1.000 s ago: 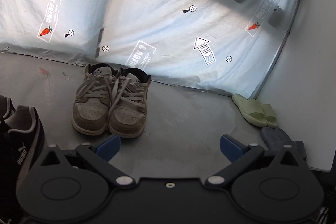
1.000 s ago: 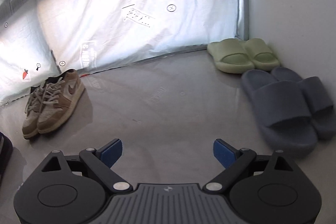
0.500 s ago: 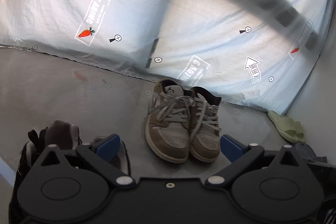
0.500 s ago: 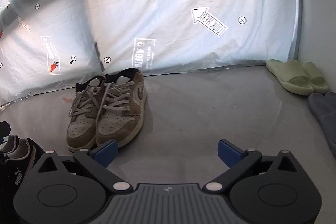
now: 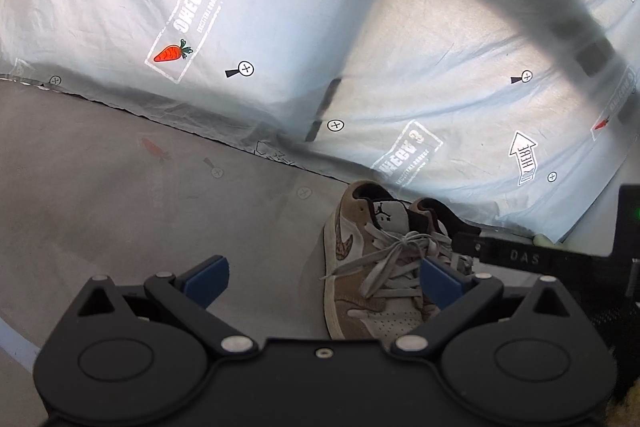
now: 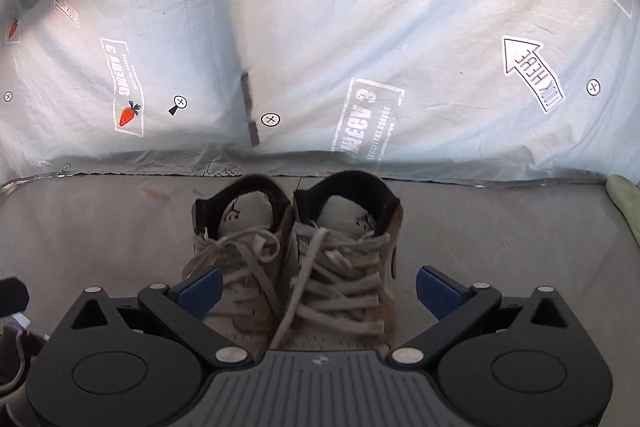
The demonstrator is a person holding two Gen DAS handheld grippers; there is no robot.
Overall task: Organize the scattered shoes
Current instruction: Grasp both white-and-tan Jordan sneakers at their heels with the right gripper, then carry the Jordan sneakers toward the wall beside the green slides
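The right gripper [image 6: 318, 289] has its jaws spread wide, clamped on nothing. The pair of tan sneakers [image 6: 296, 259] sits in the gap between the two blue pads [image 6: 200, 289], toes toward the gripper and heels toward the back. Whether either pad touches a shoe cannot be told from here. The two sneakers stand side by side, touching, on the grey floor [image 6: 92, 227], close to its rear edge where the printed white sheet [image 6: 320, 27] hangs down to meet it.

The left gripper [image 5: 324, 281] also has its jaws apart and holds nothing. Bare floor [image 5: 120, 187] shows between its pads [image 5: 208, 279], and the same sneakers [image 5: 372, 263] lie in front of its right pad, partly hidden by it. Part of the other gripper's black body crosses in from the right, over the farther sneaker.

At the floor's right edge, a sliver of a pale green slipper [image 6: 624, 207] shows. At the lower left of the right wrist view a dark shoe [image 6: 12, 355] is partly in view.
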